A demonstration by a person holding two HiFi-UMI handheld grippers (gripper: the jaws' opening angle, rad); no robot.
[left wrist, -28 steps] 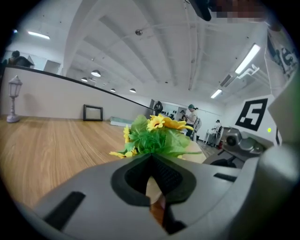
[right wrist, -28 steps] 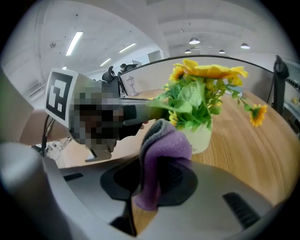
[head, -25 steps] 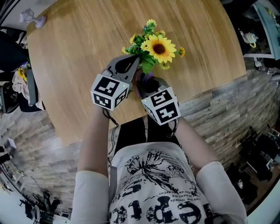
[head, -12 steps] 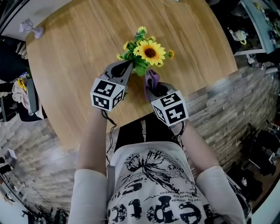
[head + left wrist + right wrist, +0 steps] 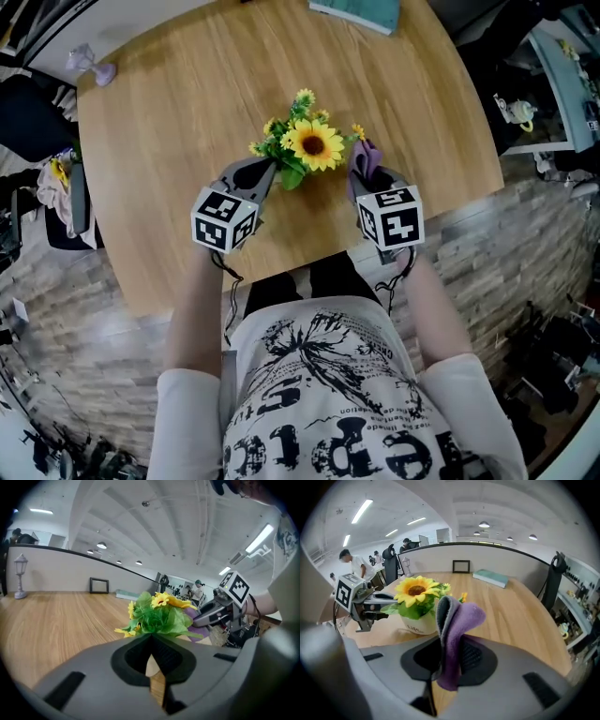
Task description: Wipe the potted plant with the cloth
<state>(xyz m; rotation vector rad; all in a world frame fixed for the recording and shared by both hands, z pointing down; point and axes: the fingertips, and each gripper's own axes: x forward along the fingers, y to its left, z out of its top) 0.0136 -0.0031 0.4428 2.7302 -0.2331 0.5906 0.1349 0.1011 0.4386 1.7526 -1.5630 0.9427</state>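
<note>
Head view: a seated person is reaching both forearms out over a round wooden table (image 5: 169,112), bare below pale sleeves. The potted plant (image 5: 305,148) is standing near the table's near edge. The left gripper (image 5: 272,167) is angling in from the plant's left, its tips right at the foliage. The right gripper (image 5: 362,178) is hovering just to the plant's right and pointing steeply down. A purple cloth (image 5: 368,154) is sticking up from its tips, close beside the blooms but apart from the sunflower.

Left gripper view: the jaws are pressing together with nothing between them, and the green leaves are filling the frame directly past their tips. Whether the tips are touching the leaves cannot be told. The other gripper is showing just beyond the plant at its right. A small lamp ornament (image 5: 19,576) and a picture frame (image 5: 99,585) are standing far behind the plant.

Right gripper view: the jaws are pinching the cloth, whose folded purple-and-grey end is rising above them. The plant's white pot (image 5: 418,624) is sitting to the cloth's left. A teal book (image 5: 490,577) is lying well behind the plant.
</note>
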